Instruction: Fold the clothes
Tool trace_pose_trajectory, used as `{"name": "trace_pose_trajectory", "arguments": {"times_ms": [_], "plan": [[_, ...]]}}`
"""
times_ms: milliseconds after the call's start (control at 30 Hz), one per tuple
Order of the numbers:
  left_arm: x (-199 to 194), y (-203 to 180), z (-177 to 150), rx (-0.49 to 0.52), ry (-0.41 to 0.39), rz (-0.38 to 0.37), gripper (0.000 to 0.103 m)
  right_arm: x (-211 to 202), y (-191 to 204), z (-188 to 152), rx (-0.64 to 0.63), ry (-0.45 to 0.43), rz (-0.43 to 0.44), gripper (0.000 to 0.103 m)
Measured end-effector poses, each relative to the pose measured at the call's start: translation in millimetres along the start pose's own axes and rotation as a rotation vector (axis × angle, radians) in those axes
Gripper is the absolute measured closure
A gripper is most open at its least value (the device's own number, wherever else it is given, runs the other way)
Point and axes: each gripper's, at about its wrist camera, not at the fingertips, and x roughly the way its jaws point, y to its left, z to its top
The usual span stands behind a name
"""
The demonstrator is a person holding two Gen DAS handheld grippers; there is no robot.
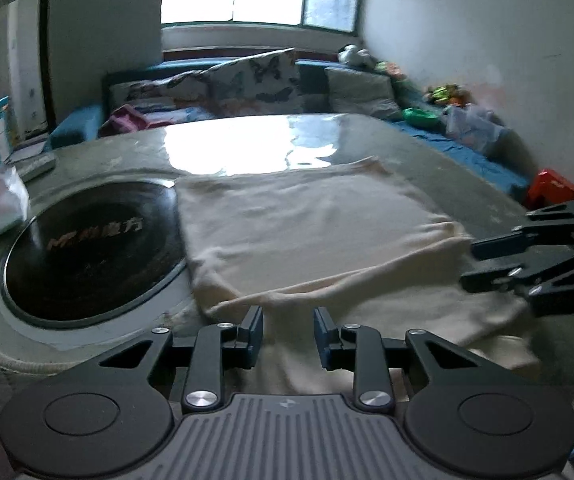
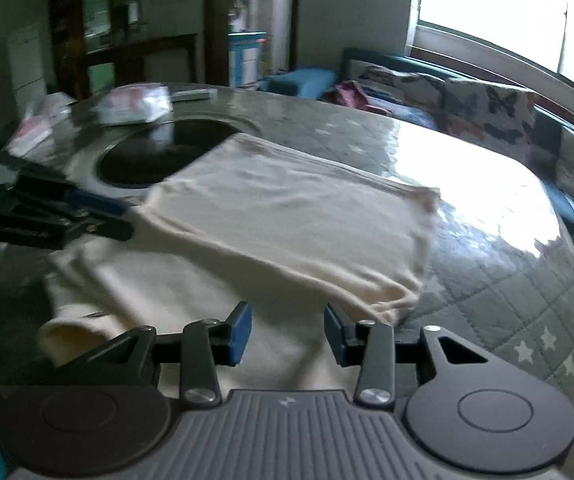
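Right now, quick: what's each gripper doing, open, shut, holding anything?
Left gripper: open, empty, poised over the near edge of the cream garment.
Right gripper: open, empty, over the same garment's near edge.

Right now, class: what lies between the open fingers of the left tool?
Only cream cloth. In the left wrist view, the left tool stands open over the near part of the cream garment; nothing else lies in the gap, and neither finger grips the fabric.
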Motion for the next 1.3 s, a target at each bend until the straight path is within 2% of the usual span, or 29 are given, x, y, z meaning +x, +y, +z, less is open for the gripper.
{"name": "trace_pose_trajectory", "arguments": {"times_ms": [167, 300, 400, 600, 633, 667, 700, 733, 767, 800, 900, 1067, 1167, 1300], "plan": [[-19.3, -28.7, -9.0, 0.064, -0.01, -0.119, 0.073, -15.1, 26.1, -4.1, -0.069, 0.009, 0.077, 0.063], [-21.0, -44.9, -20.2, 0.113, 0.009, -0.178, 0.073, -10.7, 44.9, -17.1, -0.112, 0.05, 0.073, 0.063], [-25.0, -52.2, -27.1, 0.16, 0.006, -0.202, 0.073, -21.0, 49.7, -17.9, -0.14, 0.038, 0.067, 0.064], [-20.4, -57.2, -29.2, 0.213, 0.003, -0.19, 0.074, -35.3, 53.4, -13.5, -0.143, 0.034, 0.116, 0.064], [-18.9, -57.6, -30.3, 0.222, 0.004, -0.186, 0.082, -34.0, 55.7, -15.2, -0.149, 0.043, 0.122, 0.065], [-18.3, -58.3, -32.0, 0.236, 0.003, -0.181, 0.09, -31.9, 57.7, -17.6, -0.154, 0.054, 0.121, 0.07], [-18.0, -59.1, -33.3, 0.249, 0.002, -0.177, 0.092, -29.8, 59.8, -19.9, -0.16, 0.065, 0.12, 0.075], [-20.1, -59.0, -33.3, 0.251, -0.005, -0.177, 0.097, -29.1, 60.2, -21.5, -0.158, 0.07, 0.118, 0.085], [-24.1, -57.8, -32.3, 0.246, -0.017, -0.185, 0.097, -29.7, 59.1, -22.3, -0.15, 0.071, 0.115, 0.094], [-28.1, -56.7, -31.3, 0.24, -0.03, -0.192, 0.097, -30.4, 57.9, -23.2, -0.141, 0.071, 0.113, 0.097], [-31.8, -50.1, -30.6, 0.237, -0.034, -0.209, 0.097, -30.9, 52.6, -25.6, -0.12, 0.09, 0.127, 0.097], [-20.0, -46.0, -39.5, 0.234, 0.036, -0.224, 0.097, -32.5, 51.8, -27.1, -0.135, 0.104, 0.152, 0.095], [-23.6, -42.5, -36.9, 0.223, 0.035, -0.24, 0.095, -41.0, 45.7, -18.2, -0.111, 0.074, 0.169, 0.094], [-32.0, -35.9, -31.7, 0.211, 0.015, -0.251, 0.093, -43.9, 30.2, -3.2, -0.071, 0.016, 0.141, 0.094]]}}
